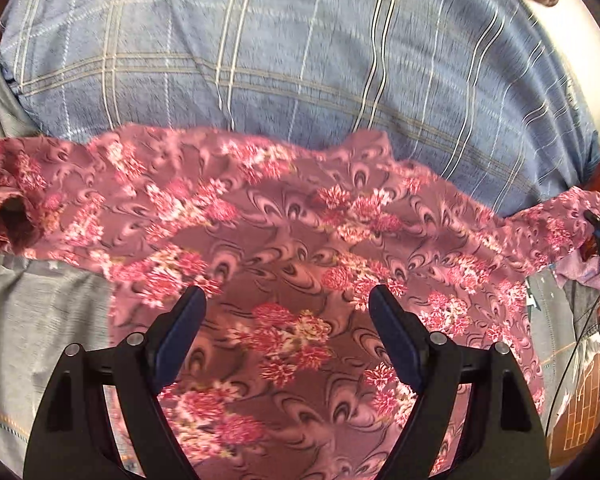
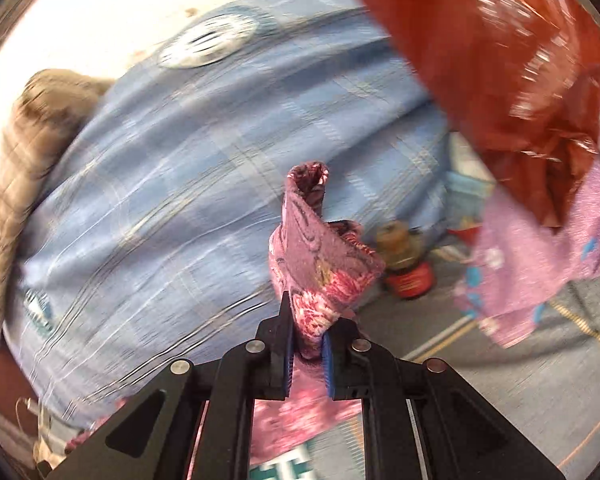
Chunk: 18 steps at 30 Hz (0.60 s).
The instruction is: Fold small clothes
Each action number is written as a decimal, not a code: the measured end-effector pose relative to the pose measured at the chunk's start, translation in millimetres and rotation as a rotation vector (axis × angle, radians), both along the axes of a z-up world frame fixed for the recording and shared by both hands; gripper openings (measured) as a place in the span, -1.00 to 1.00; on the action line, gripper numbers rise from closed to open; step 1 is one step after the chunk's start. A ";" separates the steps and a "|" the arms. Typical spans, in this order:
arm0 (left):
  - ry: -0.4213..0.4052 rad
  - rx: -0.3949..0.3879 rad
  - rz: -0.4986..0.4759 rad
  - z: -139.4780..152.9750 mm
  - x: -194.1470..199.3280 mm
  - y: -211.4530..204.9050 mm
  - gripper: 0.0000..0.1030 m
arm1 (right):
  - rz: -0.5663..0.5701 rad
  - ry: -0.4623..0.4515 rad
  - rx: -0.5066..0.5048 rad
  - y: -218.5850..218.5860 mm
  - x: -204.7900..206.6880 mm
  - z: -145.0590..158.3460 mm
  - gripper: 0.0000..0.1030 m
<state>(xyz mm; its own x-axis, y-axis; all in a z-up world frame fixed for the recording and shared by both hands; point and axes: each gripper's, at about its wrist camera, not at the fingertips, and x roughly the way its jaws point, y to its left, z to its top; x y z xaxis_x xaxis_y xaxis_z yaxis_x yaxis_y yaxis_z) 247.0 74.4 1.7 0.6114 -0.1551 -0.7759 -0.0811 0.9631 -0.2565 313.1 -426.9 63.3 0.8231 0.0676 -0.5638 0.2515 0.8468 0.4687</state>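
A pink garment with red flower print (image 1: 300, 220) is spread wide across the left wrist view, its upper edge resting against blue checked bedding. My left gripper (image 1: 288, 294) hovers over the garment's middle, open, with nothing between its blue pads. At the right edge of that view my right gripper (image 1: 598, 220) pinches the garment's far right corner. In the right wrist view my right gripper (image 2: 308, 328) is shut on a bunched fold of the garment (image 2: 312, 240), which stands up from the jaws and hangs below them.
Blue checked bedding (image 1: 260, 40) fills the space behind the garment. A grey sheet (image 1: 32, 320) lies beneath. A red plastic bag (image 2: 480, 60) and a purple printed cloth (image 2: 540, 240) sit at the right, with a small red-based jar (image 2: 404, 264) near them.
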 end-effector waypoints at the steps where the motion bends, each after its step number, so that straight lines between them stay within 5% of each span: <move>1: -0.007 -0.005 -0.002 1.0 1.3 0.1 0.62 | 0.020 -0.001 -0.005 16.3 1.7 2.3 -0.79; 18: 0.033 -0.052 0.056 -11.0 9.3 26.8 0.62 | 0.474 -0.024 0.026 278.0 5.6 7.0 -0.79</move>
<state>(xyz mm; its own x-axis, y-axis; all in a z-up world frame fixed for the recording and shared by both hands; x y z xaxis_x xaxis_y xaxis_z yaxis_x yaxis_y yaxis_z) 256.3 101.2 -9.2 0.5944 -0.1620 -0.7877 -0.1439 0.9423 -0.3024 318.7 -149.0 70.3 0.7106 0.4531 -0.5382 -0.1713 0.8534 0.4922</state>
